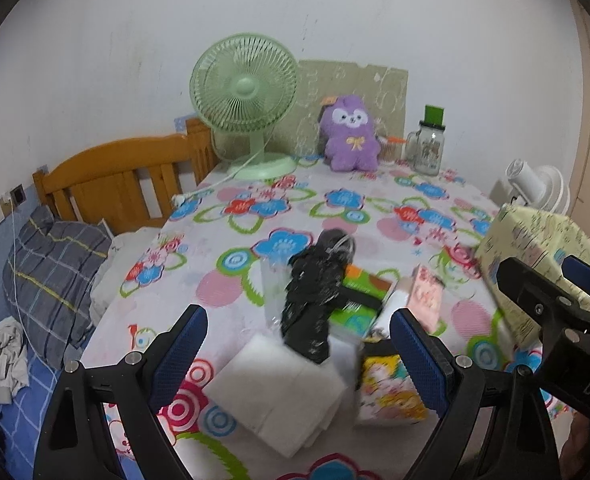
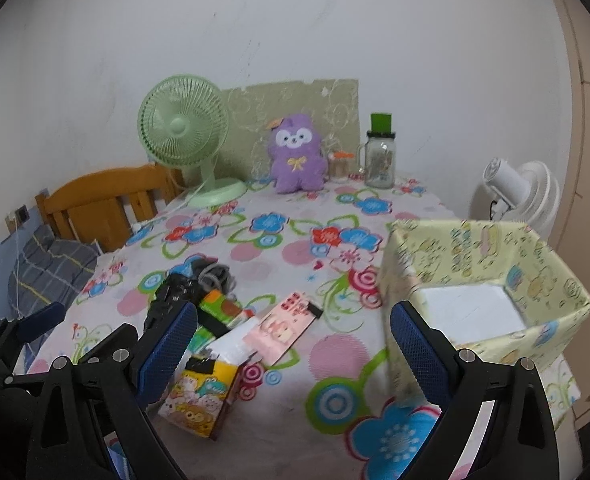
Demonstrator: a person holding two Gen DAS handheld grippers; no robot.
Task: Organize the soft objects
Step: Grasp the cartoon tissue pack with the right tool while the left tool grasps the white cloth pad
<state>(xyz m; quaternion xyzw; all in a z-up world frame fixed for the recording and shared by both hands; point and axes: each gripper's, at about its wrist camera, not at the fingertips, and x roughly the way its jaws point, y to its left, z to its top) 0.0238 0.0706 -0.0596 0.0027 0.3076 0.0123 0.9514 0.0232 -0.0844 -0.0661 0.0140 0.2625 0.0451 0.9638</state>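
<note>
Ahead of my left tool (image 1: 299,344), stacked packets (image 1: 347,308) crowd the worktop (image 1: 375,216); beyond them lies open cloth; fabric box (image 2: 491,280) blocks my right tool (image 2: 291,344).

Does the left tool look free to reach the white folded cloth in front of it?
Probably yes: the left tool is open, and the white folded cloth lies between its fingers, though a black bundle overlaps its far edge.

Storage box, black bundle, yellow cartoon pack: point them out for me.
storage box (image 2: 475,256), right wrist view, far inner wall.
black bundle (image 1: 315,300), left wrist view, middle of its wrapped body.
yellow cartoon pack (image 2: 199,400), right wrist view, printed front face.
</note>
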